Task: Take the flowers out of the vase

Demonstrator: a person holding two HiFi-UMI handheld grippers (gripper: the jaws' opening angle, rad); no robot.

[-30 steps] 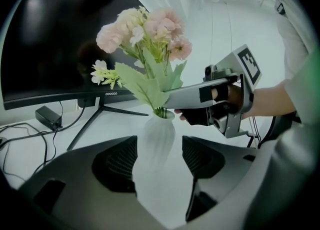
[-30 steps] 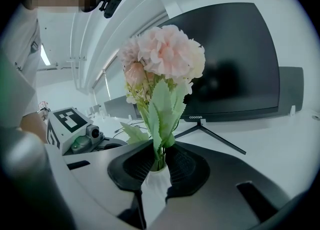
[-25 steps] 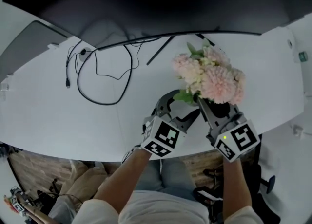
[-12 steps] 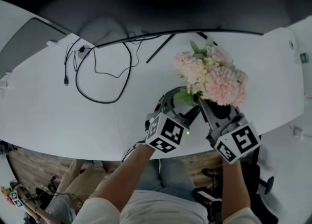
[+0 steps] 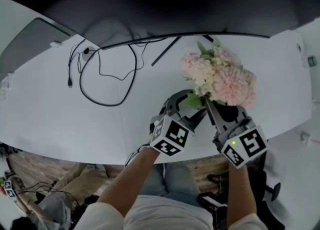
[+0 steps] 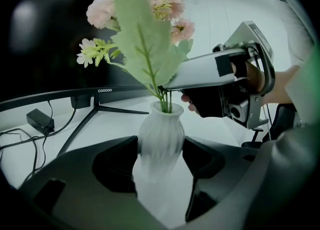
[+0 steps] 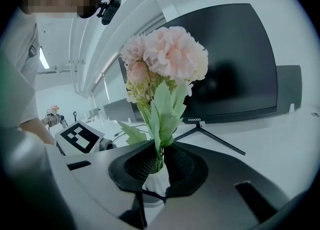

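Lower centre of the head view: left gripper (image 5: 188, 106), jaws wide and just closed in, clasps the vase (image 6: 161, 135). Right gripper (image 5: 209, 105), jaws just narrowing, pinches the flowers (image 5: 220, 76) by their stems above. Grasp looks set; next likely needs a straight upward pull.

Right gripper (image 7: 158, 170), jaws just closing, pinches flower stems (image 7: 158, 157).

The right gripper's (image 7: 159, 170) jaws have just been closing on the flowers' (image 7: 170, 59) stems. The left gripper's (image 6: 160, 156) jaws have just been closing around the vase (image 6: 161, 133).
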